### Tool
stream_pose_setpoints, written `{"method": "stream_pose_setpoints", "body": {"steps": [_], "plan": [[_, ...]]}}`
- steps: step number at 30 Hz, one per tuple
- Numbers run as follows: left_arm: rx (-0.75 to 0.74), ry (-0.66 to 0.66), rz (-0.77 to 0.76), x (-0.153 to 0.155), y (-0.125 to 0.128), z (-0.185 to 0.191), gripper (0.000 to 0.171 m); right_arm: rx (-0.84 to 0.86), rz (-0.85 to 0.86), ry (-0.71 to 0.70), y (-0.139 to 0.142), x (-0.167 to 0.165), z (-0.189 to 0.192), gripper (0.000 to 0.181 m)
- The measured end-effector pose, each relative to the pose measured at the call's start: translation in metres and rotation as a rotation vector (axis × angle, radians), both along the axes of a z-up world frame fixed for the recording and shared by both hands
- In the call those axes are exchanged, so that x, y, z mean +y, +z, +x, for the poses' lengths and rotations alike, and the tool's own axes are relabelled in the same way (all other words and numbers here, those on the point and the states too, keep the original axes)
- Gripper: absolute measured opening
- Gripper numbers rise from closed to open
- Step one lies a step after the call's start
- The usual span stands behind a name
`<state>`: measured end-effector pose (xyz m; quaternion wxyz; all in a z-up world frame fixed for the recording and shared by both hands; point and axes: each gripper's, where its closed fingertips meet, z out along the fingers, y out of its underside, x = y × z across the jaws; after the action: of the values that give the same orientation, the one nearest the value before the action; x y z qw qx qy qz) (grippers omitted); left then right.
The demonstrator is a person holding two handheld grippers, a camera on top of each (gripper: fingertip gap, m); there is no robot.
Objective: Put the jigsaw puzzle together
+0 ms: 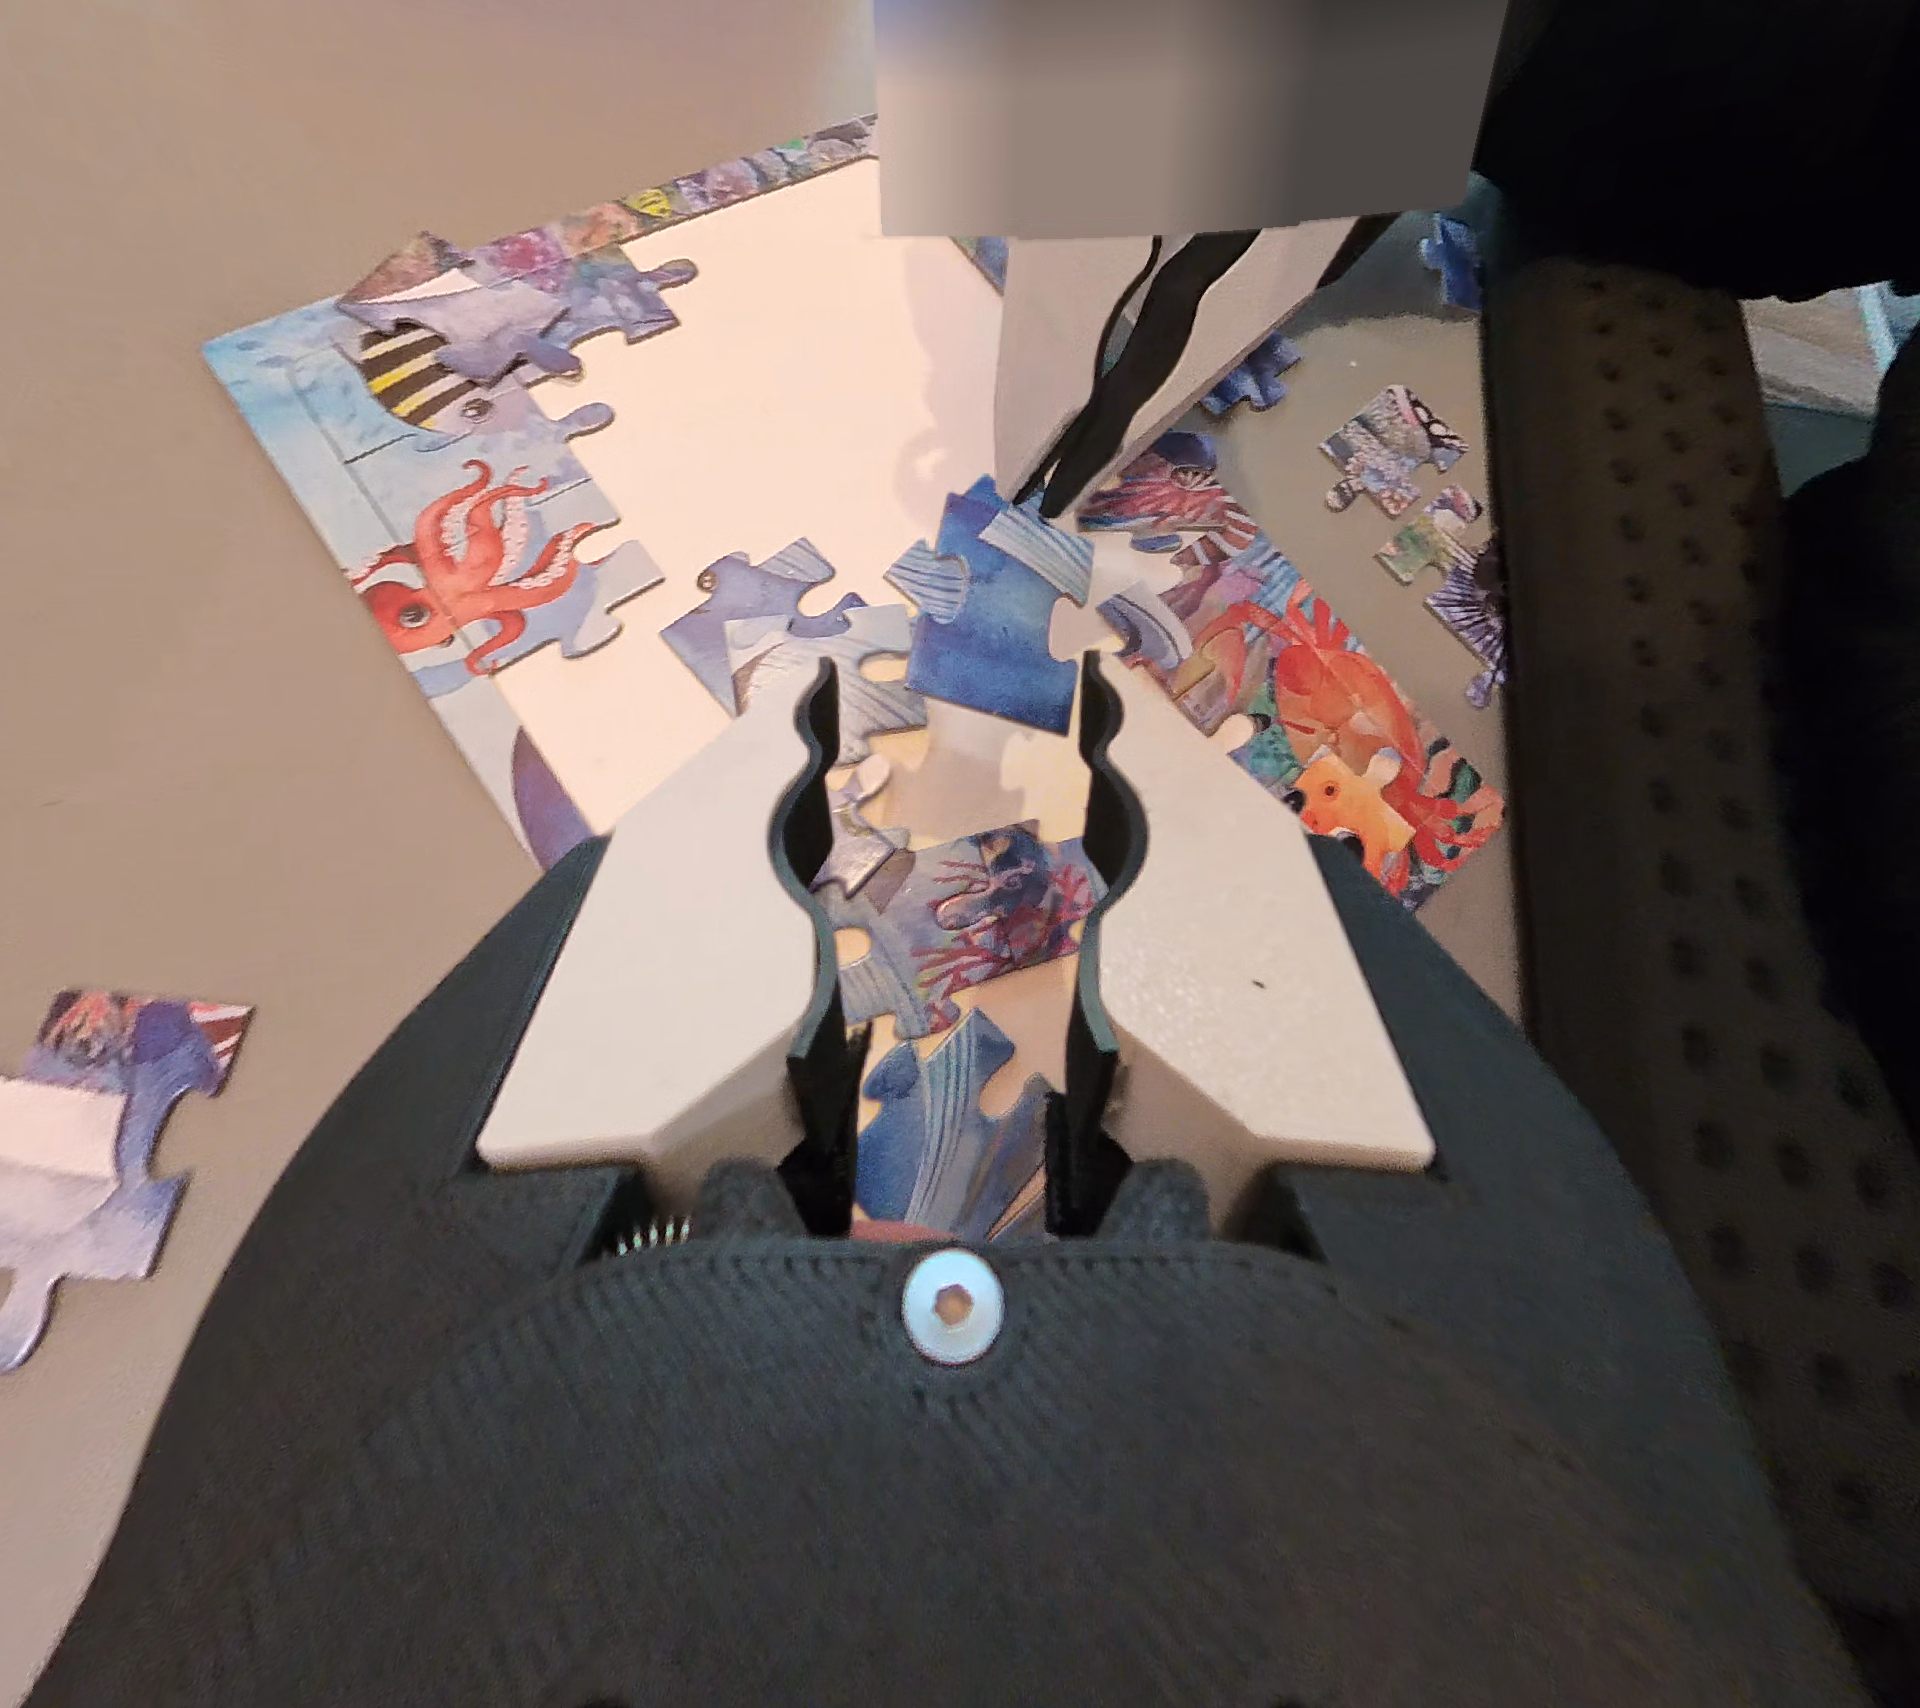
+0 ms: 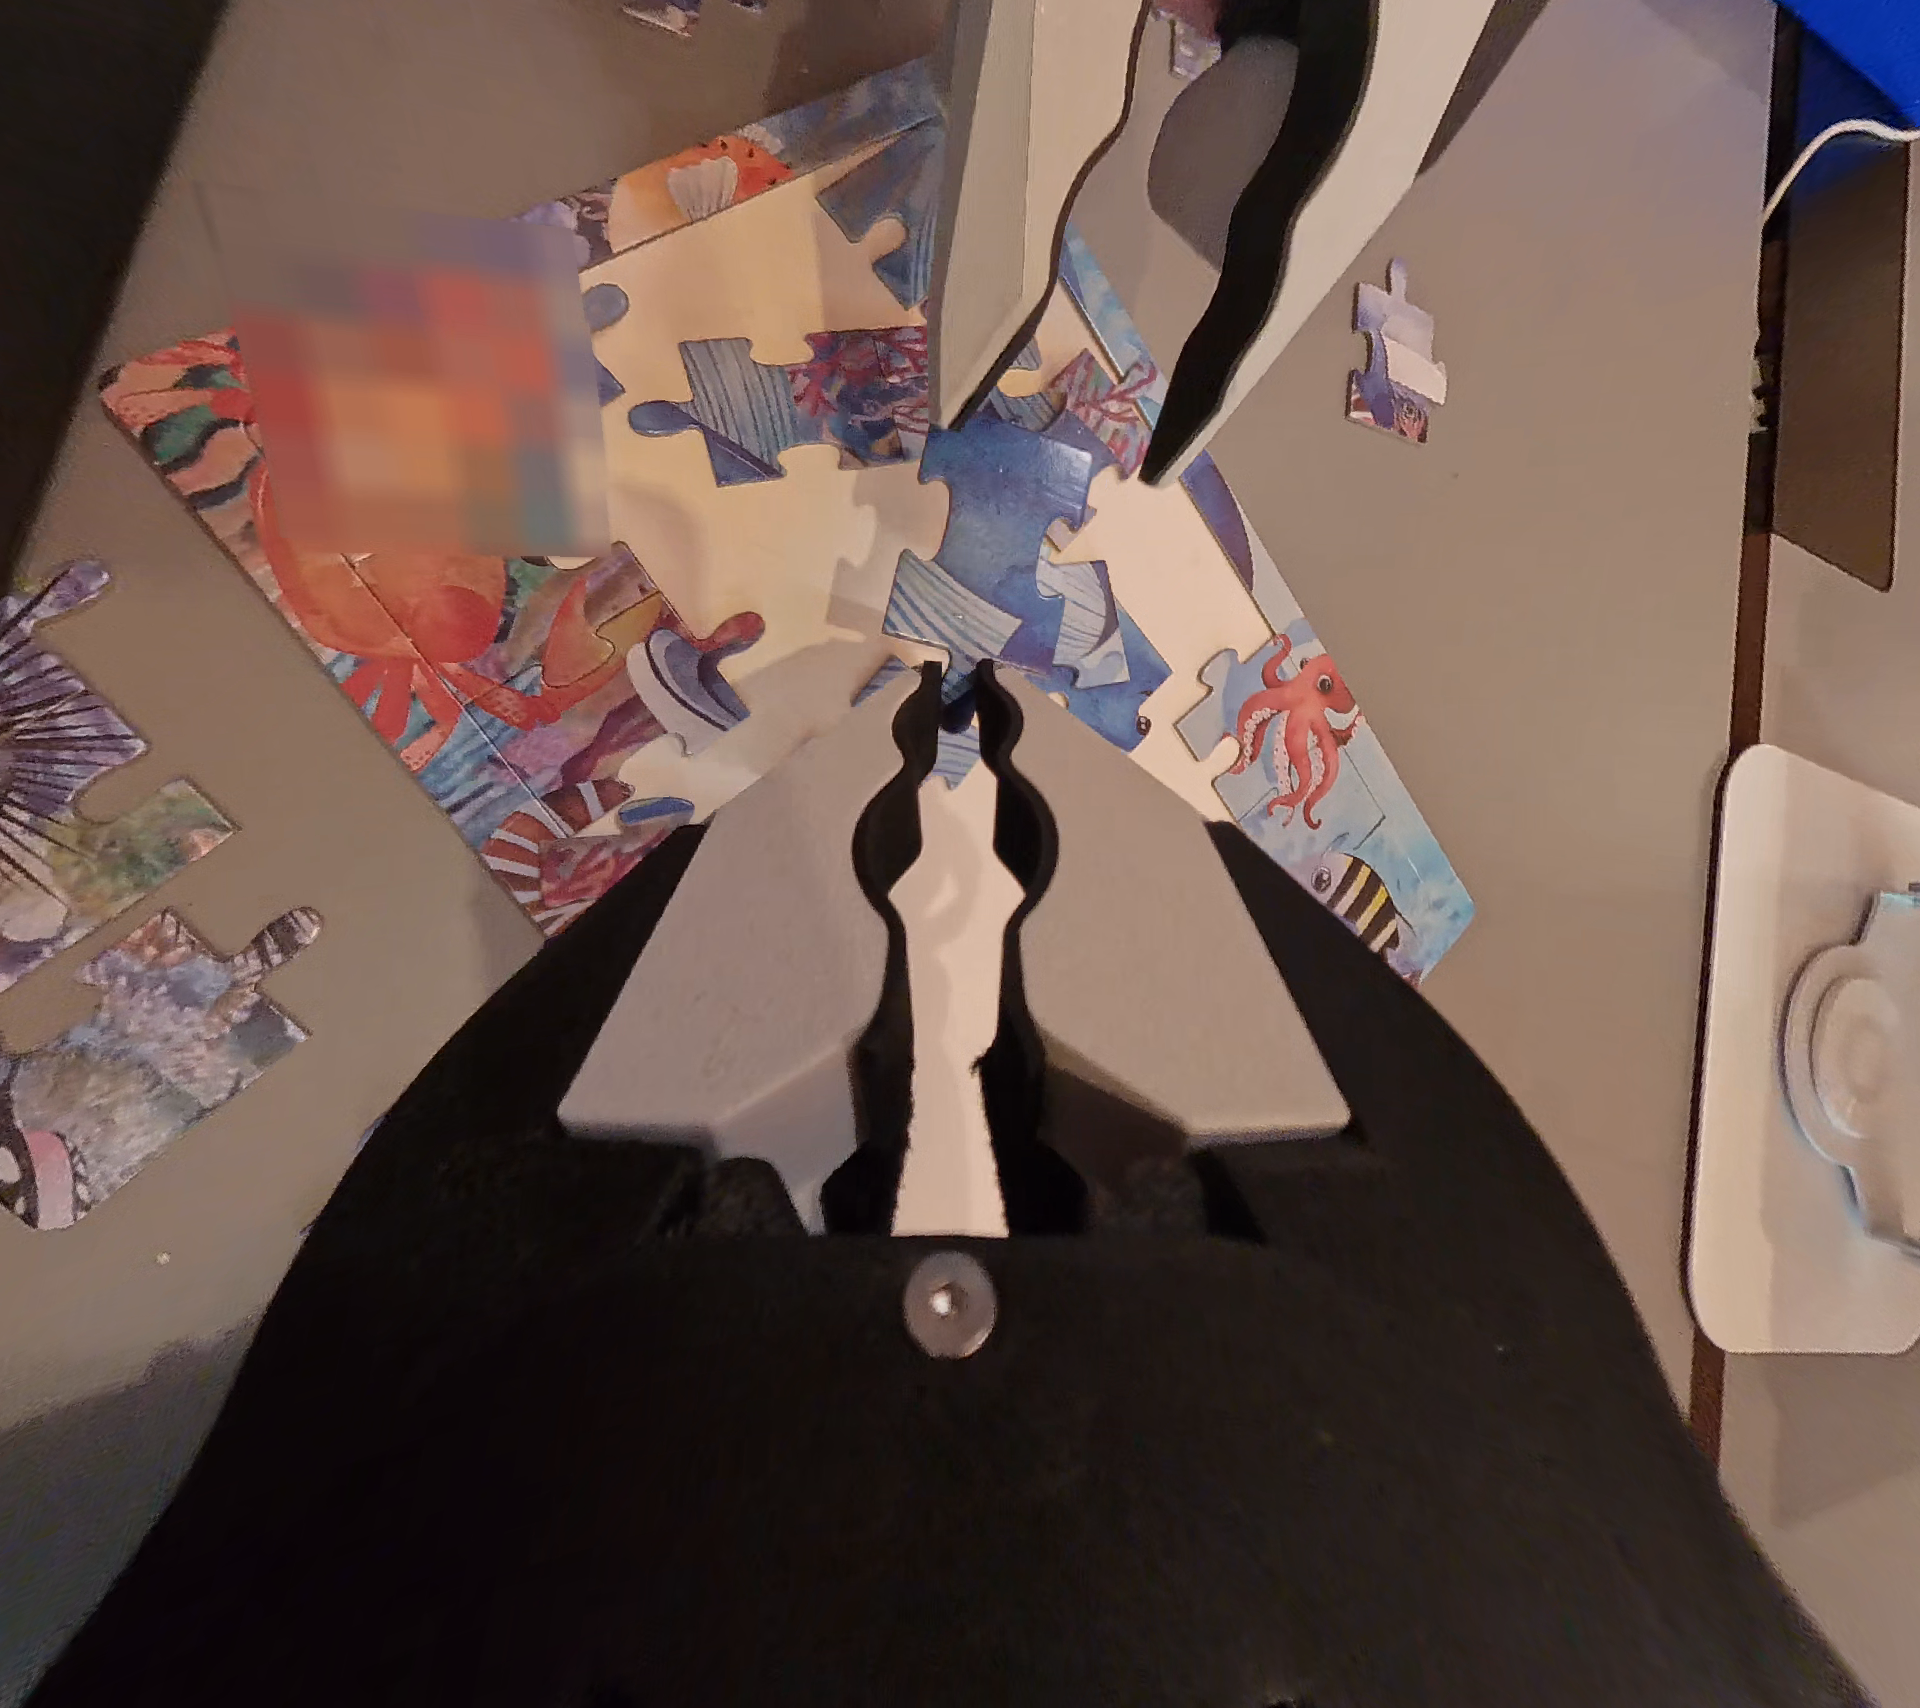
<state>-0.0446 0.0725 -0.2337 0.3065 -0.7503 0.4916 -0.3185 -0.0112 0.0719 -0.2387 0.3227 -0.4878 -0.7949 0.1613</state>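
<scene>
Centrally, over the cream puzzle tray (image 1: 790, 411): left gripper (image 1: 956, 671) spread wide, empty, just short of a blue puzzle piece (image 1: 992, 619) at mid-frame. Right gripper (image 2: 958, 669) nearly clenched, nipping that blue piece's near edge in the right wrist view. Octopus section (image 1: 468, 567) at left, crab section (image 1: 1330, 692) at right.

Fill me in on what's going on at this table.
A person with a claw in each hand is assembling a sea-themed jigsaw puzzle on its pale tray. The right claw pinches the edge of a blue piece above the tray's middle. The left claw hangs open just beside it, holding nothing. The octopus corner and crab section are joined; loose pieces lie around.
</scene>
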Motion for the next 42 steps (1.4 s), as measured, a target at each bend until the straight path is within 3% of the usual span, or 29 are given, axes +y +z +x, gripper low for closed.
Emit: {"method": "stream_pose_setpoints", "body": {"steps": [5,14,20,22,24,28,31,34,42], "plan": [[-0.038,-0.018,-0.022,-0.002,0.001,0.008,0.018,0.017,0.019,-0.010,0.004,0.003,0.000,0.005],[-0.077,-0.015,-0.054,0.001,0.000,0.009,0.001,0.041,-0.003,-0.069,0.002,0.017,0.000,0.002],[-0.038,-0.017,-0.077,0.000,-0.010,0.008,0.000,0.051,-0.062,-0.093,-0.002,0.017,-0.004,0.000],[-0.059,0.011,-0.085,0.004,-0.007,0.004,0.000,0.061,-0.129,-0.145,-0.002,0.023,-0.003,0.005],[-0.088,0.038,-0.086,0.010,-0.002,0.000,0.000,0.065,-0.214,-0.239,-0.005,0.036,-0.001,0.028],[-0.204,0.102,-0.088,0.024,0.015,0.000,0.000,0.049,-0.512,-0.368,-0.020,0.043,0.003,0.037],[-0.305,0.121,-0.099,0.029,0.028,0.007,0.000,0.104,-0.700,-0.345,-0.014,0.034,-0.003,0.028],[-0.341,0.123,-0.106,0.031,0.031,0.014,0.000,0.173,-0.789,-0.311,0.000,0.029,-0.009,0.002],[-0.398,0.128,-0.142,0.033,0.036,0.012,0.000,0.290,-0.872,-0.318,0.022,0.037,-0.008,0.000]]}}
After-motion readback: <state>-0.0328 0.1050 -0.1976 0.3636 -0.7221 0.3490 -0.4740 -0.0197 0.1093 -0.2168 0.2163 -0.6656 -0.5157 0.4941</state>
